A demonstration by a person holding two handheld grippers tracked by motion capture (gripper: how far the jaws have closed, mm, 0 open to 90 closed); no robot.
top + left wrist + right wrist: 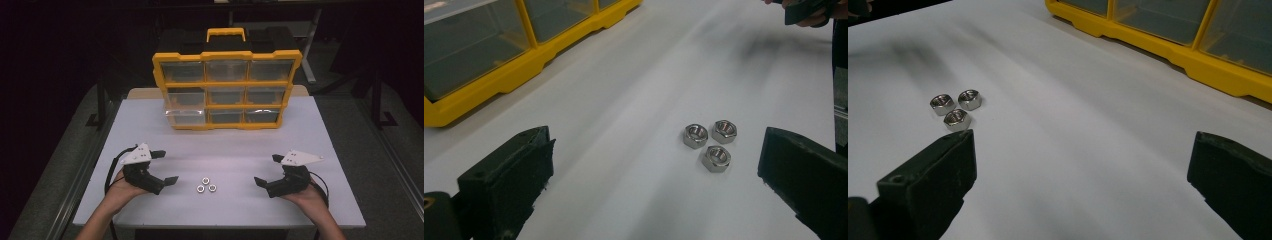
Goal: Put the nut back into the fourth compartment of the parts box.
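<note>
The work surface is a white table (150, 125) in a dark room; its near half is bare except for the hardware described below.

Nearest the person, both hands rest at the table's front edge, one at each side. The left gripper (166, 166) and the right gripper (269, 170) point inward toward the table's centre. This mirrored placement reads as a ready stance, with the work kept between the two tools.

Jaw state: both grippers are spread wide and hold nothing. In the left gripper view and the right gripper view, each pair of black jaws stands far apart at the frame edges with bare table between them. No jaw touches any object.

Between the grippers, slightly nearer the left one, lie three steel hex nuts (205, 185) in a tight cluster, flat on the table, touching or nearly touching one another. Grouping them centrally probably keeps them within reach of either hand.

Farther back stands a yellow organizer case (227, 56) with clear drawers in three rows, upright, facing the person. Its lower left drawer (185, 117) appears pulled slightly forward, possibly as the intended receptacle for the nuts.
</note>
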